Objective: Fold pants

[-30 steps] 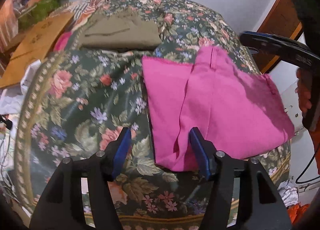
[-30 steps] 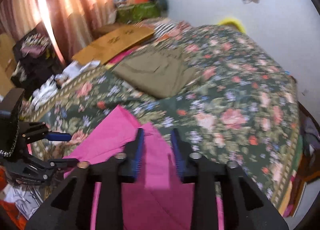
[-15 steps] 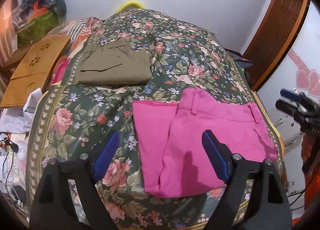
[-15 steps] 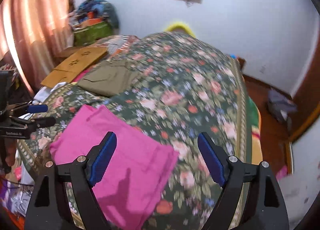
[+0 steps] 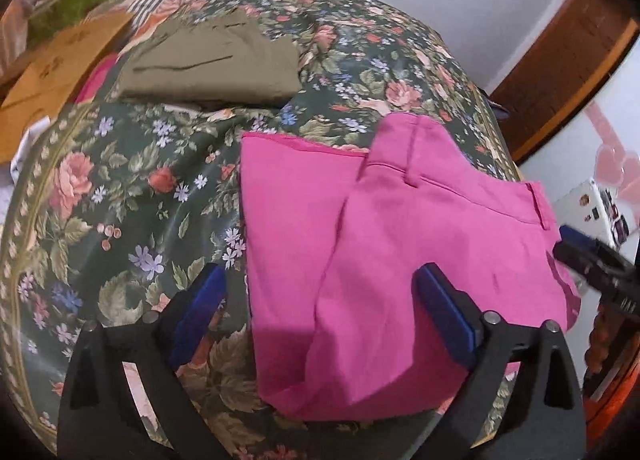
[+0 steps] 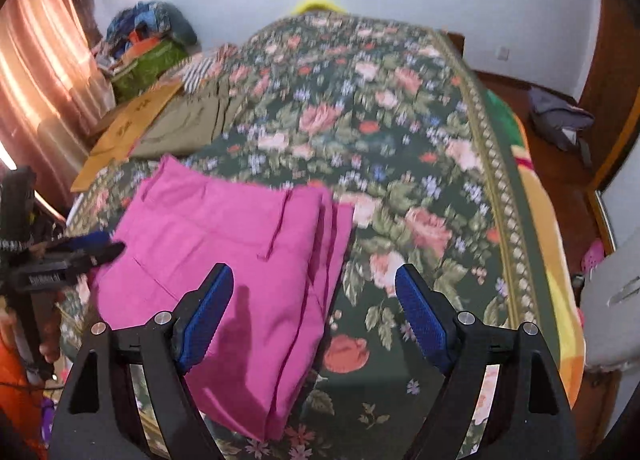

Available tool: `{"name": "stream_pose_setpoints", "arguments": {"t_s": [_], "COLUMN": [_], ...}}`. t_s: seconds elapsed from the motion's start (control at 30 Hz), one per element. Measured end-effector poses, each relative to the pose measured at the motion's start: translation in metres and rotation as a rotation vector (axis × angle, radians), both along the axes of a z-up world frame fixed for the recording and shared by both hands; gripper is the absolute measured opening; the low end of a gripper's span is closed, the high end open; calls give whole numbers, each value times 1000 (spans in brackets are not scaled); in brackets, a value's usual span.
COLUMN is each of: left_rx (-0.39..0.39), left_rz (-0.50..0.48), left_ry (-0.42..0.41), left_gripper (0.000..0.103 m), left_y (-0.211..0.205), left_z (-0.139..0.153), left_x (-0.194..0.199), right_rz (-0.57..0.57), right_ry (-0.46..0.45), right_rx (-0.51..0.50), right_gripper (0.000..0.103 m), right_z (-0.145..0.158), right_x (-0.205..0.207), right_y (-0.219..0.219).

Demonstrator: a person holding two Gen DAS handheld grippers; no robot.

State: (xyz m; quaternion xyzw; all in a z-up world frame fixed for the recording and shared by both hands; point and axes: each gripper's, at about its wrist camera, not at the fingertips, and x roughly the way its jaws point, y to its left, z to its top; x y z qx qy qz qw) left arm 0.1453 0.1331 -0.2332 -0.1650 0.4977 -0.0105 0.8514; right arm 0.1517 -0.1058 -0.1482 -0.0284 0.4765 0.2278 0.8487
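Note:
Folded pink pants (image 5: 400,220) lie flat at the near edge of the flowered bed (image 5: 120,200). My left gripper (image 5: 320,272) hovers over their near left part with its jaws still opening, and no cloth is pinched between the blue pads. My right gripper (image 6: 315,270) stands open above the right edge of the pink pants (image 6: 224,228), holding nothing. Each gripper shows in the other's view: the right gripper (image 5: 580,248) at the pants' right side, the left gripper (image 6: 92,248) at their left side.
Folded olive pants (image 5: 212,60) lie farther back on the left of the bed, beside a cardboard sheet (image 5: 52,72). Bags are piled by the curtain (image 6: 36,80). A grey bag (image 6: 560,120) lies on the floor right of the bed (image 6: 400,140).
Both grippers have opened wide from nearly shut and let the pink cloth go. The pants now lie flat and folded. The right gripper has rolled and swung toward their right edge.

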Motion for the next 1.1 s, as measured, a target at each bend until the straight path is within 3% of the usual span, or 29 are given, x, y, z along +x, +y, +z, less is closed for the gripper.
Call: {"name": "stream_pose_setpoints", "arguments": {"t_s": [0.27,0.4,0.5,0.7,0.8,0.9,1.1], "left_rx": [-20,-142,-170,-130,-110,-74,-48], "left_rz": [-13,-7,-4,-65,-92,-107,-117], "left_ry": [-6,5,3,-24,-36,-58,-102], "left_gripper": [98,87,80,48,34,25,21], "left_y": [0,9,9,-7,-11,-15,-19], "left_z": [-11,-19,-20,-3,4,15,42], "left_x": [7,9,8,6,6,5,7], "right_rz": [50,52,68,98,111,107,115], "right_ry": [93,131,122,111,75,61,35], "right_rx": [61,120,126,165,141,147,169], "right_gripper": [81,81,79,47,38,24,15], "right_z": [-28,-33,-35,-30,-25,-19,-6], "right_x": [5,9,9,9,6,7,9], "right_y": [5,1,1,6,9,5,3]}}
